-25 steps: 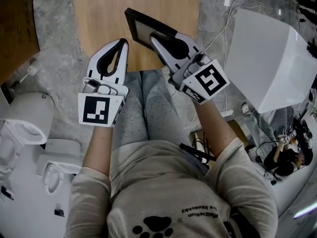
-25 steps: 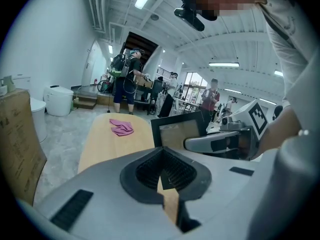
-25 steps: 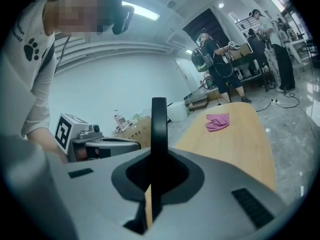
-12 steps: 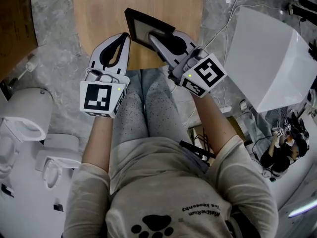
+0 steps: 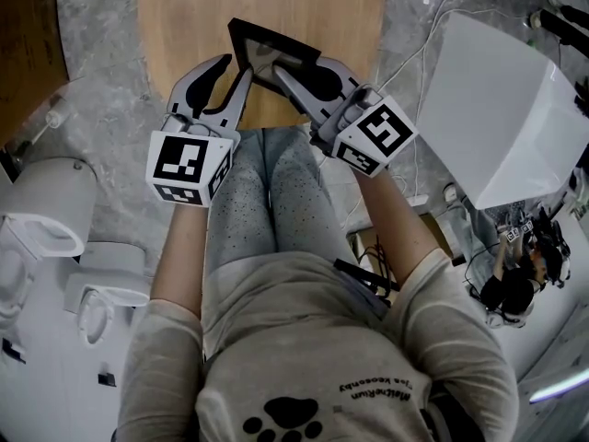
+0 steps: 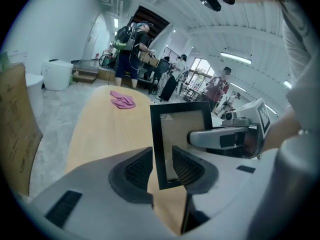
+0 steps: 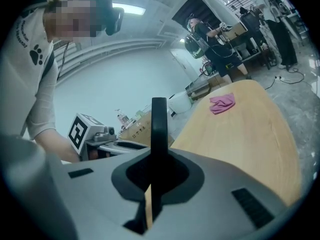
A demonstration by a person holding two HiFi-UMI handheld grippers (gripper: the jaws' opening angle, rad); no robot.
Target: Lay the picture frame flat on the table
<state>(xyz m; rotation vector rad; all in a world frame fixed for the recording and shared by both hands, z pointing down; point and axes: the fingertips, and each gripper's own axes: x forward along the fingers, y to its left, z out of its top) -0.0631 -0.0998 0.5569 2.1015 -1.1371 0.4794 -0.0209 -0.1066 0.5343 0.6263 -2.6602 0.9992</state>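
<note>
Grips the black rectangular picture frame [image 6: 182,124] in the right tongs [image 7: 159,171] over the light wooden bench [image 6: 100,129]. Has just been opening the left tongs [image 6: 163,168] around its edge, not squeezing.

head view: light is coming evenly from overhead, fairly bright; white box [image 5: 502,109] is glaring, almost blowing out.
shadows: only soft, weak ones are falling on table [image 5: 184,26].
left gripper view: strip light [image 6: 235,58] is glowing on the ceiling; fisheye is bending the edges, corners are vignetting to black.
right gripper view: ceiling light [image 7: 127,8] is flaring; frame [image 7: 159,119] is reading as a dark, soft silhouette.
focus: close foreground is blurring slightly in both gripper views.
</note>
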